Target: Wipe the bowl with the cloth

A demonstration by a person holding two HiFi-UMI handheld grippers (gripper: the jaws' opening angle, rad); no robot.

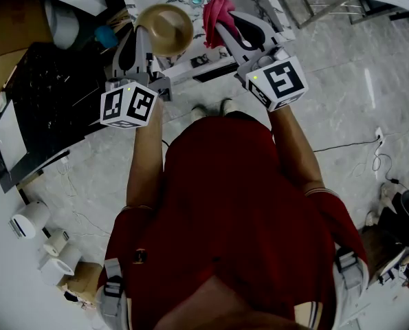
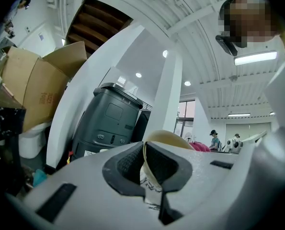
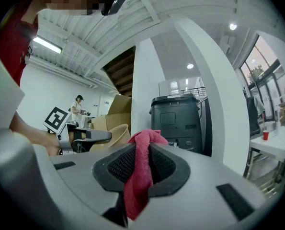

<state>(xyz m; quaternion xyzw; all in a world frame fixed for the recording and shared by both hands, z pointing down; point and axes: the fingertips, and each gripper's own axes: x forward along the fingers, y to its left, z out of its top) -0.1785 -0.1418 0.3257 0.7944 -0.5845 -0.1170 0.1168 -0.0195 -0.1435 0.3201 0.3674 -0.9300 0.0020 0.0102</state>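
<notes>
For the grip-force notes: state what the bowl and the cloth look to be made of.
The bowl looks like beige plastic or glazed ceramic: smooth, thin rim, faint sheen. The cloth looks like red-pink terry or microfibre, matte: nubby surface, hanging limp in folds.

A red cloth point(image 3: 138, 188) is clamped between the right gripper's point(image 3: 141, 169) jaws, a bowl point(image 3: 115, 136) seen beyond, leftward.

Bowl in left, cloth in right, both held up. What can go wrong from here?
1. The left gripper pinches the bowl by its rim only; wiping pressure may twist it loose.
2. The cloth is pinched as a narrow bunch in the right gripper; the hard jaw tips might hit the bowl before the cloth does.
</notes>
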